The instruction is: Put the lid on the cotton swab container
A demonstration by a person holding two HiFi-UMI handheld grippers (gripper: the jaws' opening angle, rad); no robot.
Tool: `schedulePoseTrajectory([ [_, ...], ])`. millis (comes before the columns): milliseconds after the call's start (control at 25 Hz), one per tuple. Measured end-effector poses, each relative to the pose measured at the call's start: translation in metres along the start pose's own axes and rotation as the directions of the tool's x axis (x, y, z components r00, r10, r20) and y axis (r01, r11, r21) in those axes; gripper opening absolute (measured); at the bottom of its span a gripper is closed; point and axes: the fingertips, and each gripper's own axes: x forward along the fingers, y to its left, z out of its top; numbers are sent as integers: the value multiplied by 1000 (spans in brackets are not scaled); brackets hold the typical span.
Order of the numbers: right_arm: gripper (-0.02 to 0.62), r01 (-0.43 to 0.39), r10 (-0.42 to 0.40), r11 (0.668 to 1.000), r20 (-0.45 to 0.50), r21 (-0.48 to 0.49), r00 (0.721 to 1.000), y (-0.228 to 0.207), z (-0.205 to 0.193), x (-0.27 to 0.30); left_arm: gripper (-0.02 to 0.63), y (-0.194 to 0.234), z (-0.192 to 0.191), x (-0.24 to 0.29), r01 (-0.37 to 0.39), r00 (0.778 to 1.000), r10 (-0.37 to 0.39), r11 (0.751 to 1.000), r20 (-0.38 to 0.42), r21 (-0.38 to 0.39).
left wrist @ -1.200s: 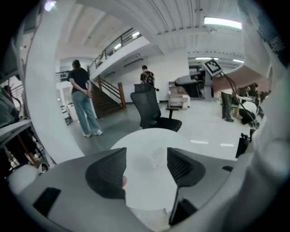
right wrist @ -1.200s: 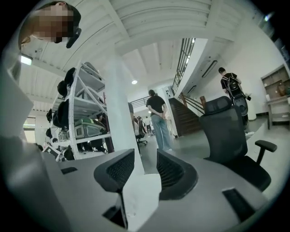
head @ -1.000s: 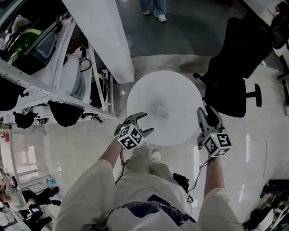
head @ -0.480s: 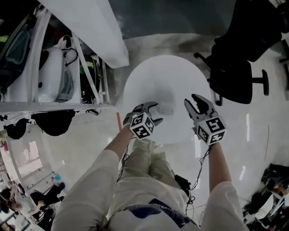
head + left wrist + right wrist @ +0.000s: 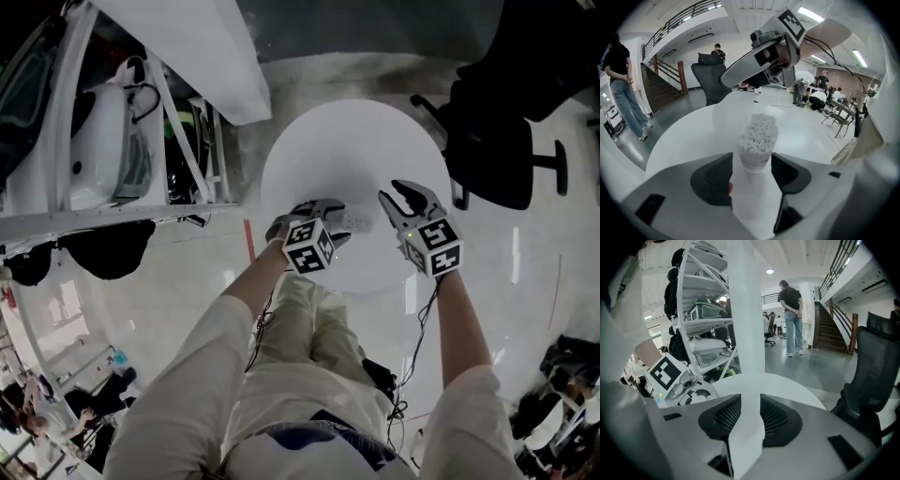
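My left gripper (image 5: pixel 333 221), jaws just closing, flanks the cotton swab container (image 5: pixel 758 136) without pressing yet; I'd centre, then squeeze gently. My right gripper (image 5: pixel 398 195), also narrowing, holds nothing.

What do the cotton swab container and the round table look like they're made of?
Cotton swab container: likely clear or frosted plastic; its wall looks see-through and pale below the packed swab tips, which look like matte white cotton. Round table: smooth white top with a soft sheen, probably laminate or painted board; can't tell which.
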Motion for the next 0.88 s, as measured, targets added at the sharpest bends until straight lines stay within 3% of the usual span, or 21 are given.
schedulePoseTrajectory([
  [400,109,-71,67,997,-100,-37,993,11,-18,12,221,-3,2,3,12,1000,-11,999,-6,31],
  [640,90,-121,116,991,-106,-49,988,28,-22,1,221,-4,3,3,-6,1000,6,1000,-13,20],
  [880,54,-183,159,970,-158,-157,975,52,-27,-8,221,-3,1,3,-27,999,27,1000,-25,12],
])
